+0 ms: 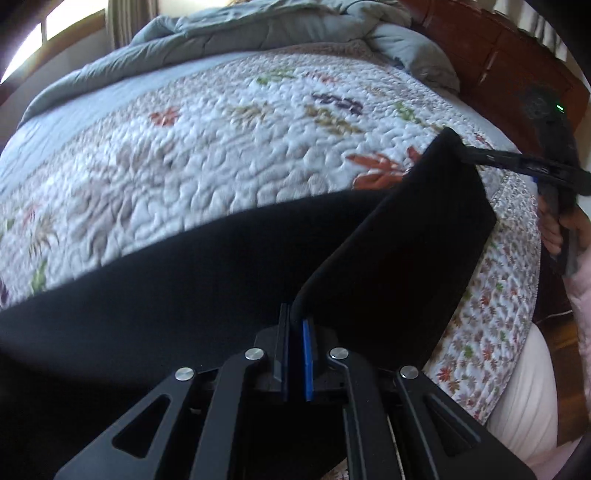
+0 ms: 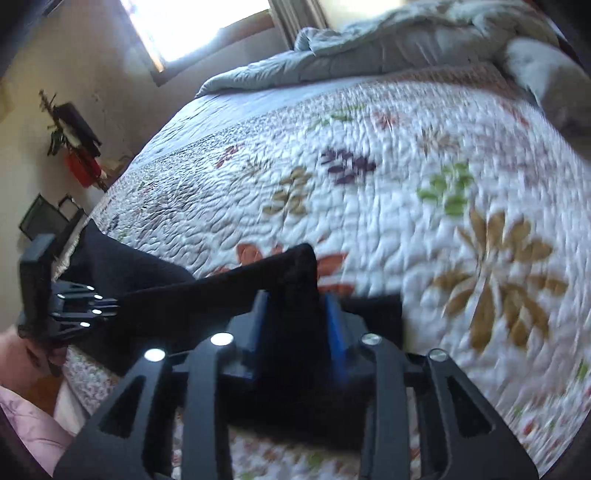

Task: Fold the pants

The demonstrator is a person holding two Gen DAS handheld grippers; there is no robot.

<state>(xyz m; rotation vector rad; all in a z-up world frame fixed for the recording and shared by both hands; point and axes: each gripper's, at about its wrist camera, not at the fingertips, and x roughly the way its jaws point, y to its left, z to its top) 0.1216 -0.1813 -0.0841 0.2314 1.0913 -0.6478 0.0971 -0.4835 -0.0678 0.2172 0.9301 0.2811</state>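
Observation:
Black pants [image 1: 166, 280] lie across the near part of a leaf-patterned quilt [image 1: 221, 147]. One end is lifted off the bed as a flap [image 1: 424, 229]. My left gripper [image 1: 295, 318] is shut on the flap's lower edge. At the flap's upper corner is my right gripper [image 1: 463, 150], held by a hand [image 1: 554, 229]. In the right wrist view the right gripper [image 2: 299, 310] has its blue pads [image 2: 334, 314] apart, with the pants corner [image 2: 295, 273] standing between them. The left gripper [image 2: 107, 306] shows at the far left, on the black cloth.
A grey comforter [image 1: 258, 33] is bunched at the far end of the bed. Dark wooden furniture [image 1: 498, 55] stands past the bed's right side. The white mattress edge [image 1: 524, 406] drops off nearby. A bright window [image 2: 192, 26] and wall clutter [image 2: 77, 147] lie to the left.

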